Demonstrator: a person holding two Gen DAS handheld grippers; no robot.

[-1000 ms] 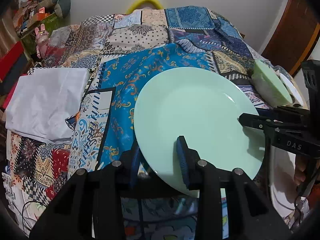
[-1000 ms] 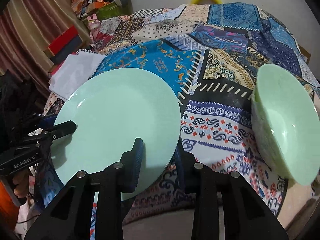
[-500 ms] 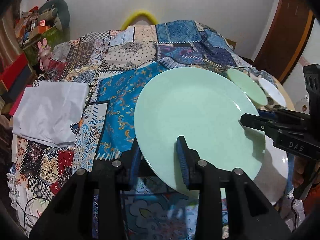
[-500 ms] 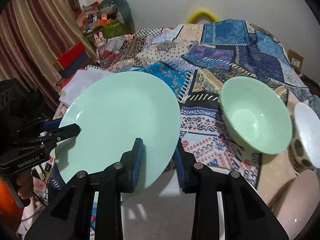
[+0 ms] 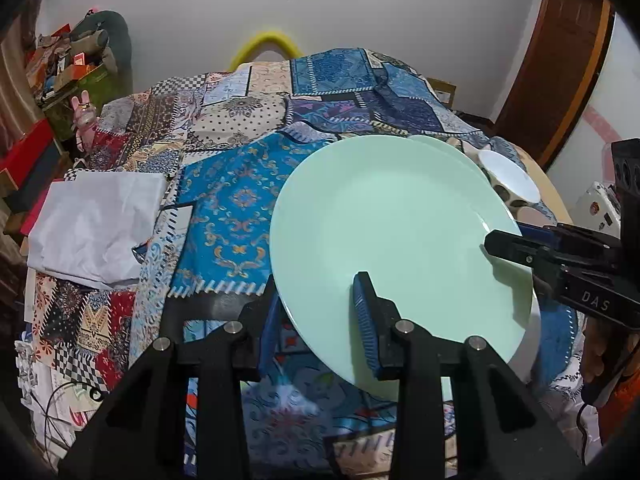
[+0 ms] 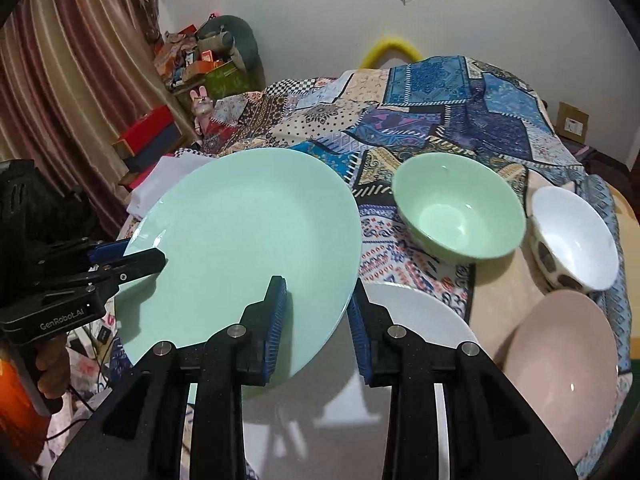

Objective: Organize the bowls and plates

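Observation:
A large mint-green plate [image 5: 392, 240] is held in the air between both grippers. My left gripper [image 5: 320, 328] is shut on its near-left rim. My right gripper [image 6: 318, 320] is shut on its opposite rim, with the plate [image 6: 240, 240] tilted above a white plate [image 6: 412, 320] that lies on the table. A green bowl [image 6: 460, 216], a white spotted bowl [image 6: 572, 236] and a pink plate [image 6: 568, 364] stand to the right. In the left wrist view the right gripper [image 5: 520, 248] shows at the plate's right edge.
A patchwork cloth [image 5: 240, 200] covers the table. A folded white cloth [image 5: 96, 224] lies at its left. Boxes and clutter [image 6: 192, 64] stand by the curtain at the far left. A wooden door [image 5: 560, 68] is at the right.
Both grippers have lifted the green plate higher and carried it rightward over the white plate. The green bowl, white bowl and pink plate have come into the right wrist view.

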